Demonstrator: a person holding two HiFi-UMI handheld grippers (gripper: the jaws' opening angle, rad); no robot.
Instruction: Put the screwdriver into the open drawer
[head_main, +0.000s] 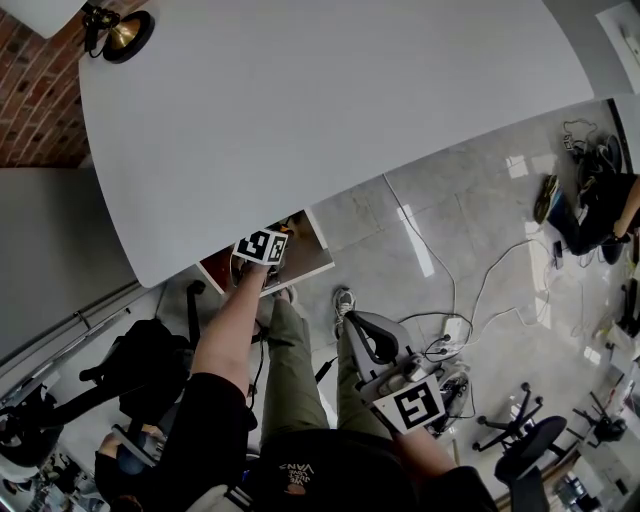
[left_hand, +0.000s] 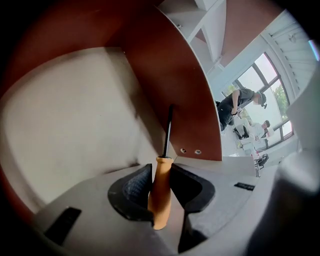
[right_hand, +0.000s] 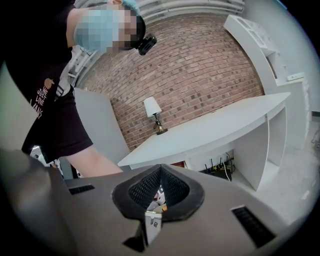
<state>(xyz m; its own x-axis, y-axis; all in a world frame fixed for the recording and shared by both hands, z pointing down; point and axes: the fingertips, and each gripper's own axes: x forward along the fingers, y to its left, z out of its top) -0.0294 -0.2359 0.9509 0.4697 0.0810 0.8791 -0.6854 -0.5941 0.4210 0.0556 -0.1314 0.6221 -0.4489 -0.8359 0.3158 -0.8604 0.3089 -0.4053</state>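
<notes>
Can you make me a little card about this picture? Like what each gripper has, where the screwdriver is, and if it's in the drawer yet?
Left gripper: closed on the screwdriver by its orange handle, pointing down into the drawer
Screwdriver: dark shaft aimed at the drawer's pale floor, not let go yet
Drawer: open, sticking out from under the white desk, red-brown walls
Right gripper: shut, nothing in it, away from the drawer
Job done: not yet

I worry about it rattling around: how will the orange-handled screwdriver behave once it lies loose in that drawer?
The screwdriver looks stiff, thin metal shaft and solid handle, so it probably won't flex. Its smooth, rounded handle may roll on the flat pale floor of the drawer. Being slim, it likely weighs little and shifts easily when nudged.
</notes>
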